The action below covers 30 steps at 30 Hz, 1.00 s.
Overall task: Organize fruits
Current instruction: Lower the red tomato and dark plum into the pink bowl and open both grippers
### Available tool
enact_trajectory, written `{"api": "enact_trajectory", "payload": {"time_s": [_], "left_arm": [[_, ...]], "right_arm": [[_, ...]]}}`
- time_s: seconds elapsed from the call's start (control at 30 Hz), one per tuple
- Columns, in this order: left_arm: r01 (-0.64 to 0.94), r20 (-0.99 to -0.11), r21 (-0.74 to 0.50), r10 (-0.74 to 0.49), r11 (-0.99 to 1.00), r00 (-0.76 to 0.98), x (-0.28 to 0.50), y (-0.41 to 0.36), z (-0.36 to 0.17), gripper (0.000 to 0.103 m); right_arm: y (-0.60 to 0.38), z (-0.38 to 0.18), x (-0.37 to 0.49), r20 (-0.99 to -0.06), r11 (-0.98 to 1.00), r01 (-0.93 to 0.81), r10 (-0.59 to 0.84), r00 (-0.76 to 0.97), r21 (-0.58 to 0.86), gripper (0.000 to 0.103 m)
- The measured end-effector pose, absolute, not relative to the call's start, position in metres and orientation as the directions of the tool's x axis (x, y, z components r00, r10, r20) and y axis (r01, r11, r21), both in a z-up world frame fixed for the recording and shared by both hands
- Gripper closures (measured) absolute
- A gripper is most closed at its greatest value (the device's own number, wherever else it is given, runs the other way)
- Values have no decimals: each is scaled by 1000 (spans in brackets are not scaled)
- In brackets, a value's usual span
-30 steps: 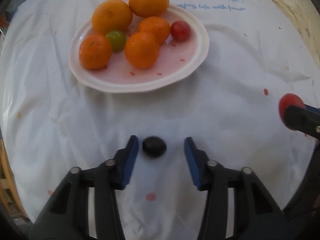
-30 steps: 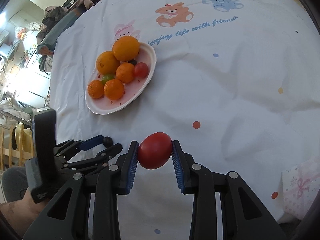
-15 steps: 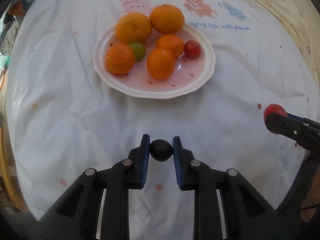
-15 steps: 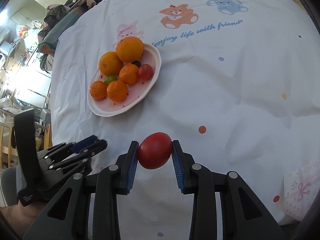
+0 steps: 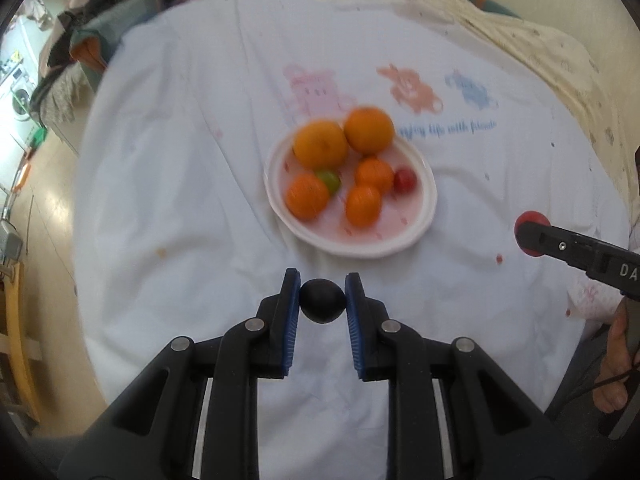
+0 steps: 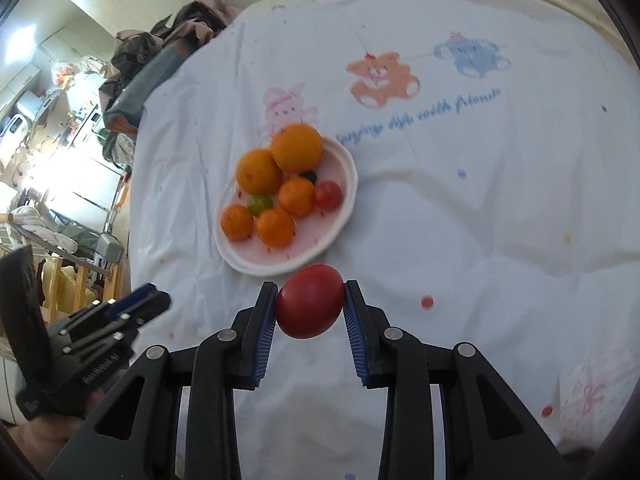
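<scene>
Left tool [image 5: 322, 306] grips dark fruit [image 5: 322, 306]; fruit-crowded plate [image 5: 424, 222] ahead.

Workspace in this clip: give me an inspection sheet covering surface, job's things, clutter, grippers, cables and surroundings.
Surface: white cloth with cartoon bear prints, wrinkled, a few coloured dots.
Job's things: white plate holding five oranges, a green fruit and a small red fruit; a small dark fruit shows behind them in the right wrist view.
Clutter: pink gift bag at the cloth's near right edge.
Grippers: left gripper jaws shut on a dark plum; right gripper jaws shut on a red tomato. Both are short of the plate.
Cables: nothing seen.
Surroundings: piled clothes beyond the cloth, household furniture at left.
</scene>
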State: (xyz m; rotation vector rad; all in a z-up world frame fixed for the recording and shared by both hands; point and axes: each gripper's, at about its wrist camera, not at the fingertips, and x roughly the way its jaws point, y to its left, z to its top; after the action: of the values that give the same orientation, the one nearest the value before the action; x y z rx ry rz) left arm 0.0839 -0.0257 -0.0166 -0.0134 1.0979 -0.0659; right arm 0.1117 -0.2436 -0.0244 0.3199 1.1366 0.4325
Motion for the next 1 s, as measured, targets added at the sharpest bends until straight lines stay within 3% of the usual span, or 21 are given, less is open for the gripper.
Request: {"api": "enact_trajectory", "payload": {"time_s": [0.33,0.7,1.0], "left_arm": [[2,-860,18,15,1000,510,139,-9,-2,84],[2,-890,-45,-41,999,454,168,-23,-44,84],[59,-932,-68,-84,996,352,167,-46,-82,83]], "right_arm": [[-238,-15,164,-777,865,-215,501,381,453,68],[-226,-59,212,-834,878,-184,478,276,443,68],[-205,-86,209,-824,847,-183,529,201,499,68]]}}
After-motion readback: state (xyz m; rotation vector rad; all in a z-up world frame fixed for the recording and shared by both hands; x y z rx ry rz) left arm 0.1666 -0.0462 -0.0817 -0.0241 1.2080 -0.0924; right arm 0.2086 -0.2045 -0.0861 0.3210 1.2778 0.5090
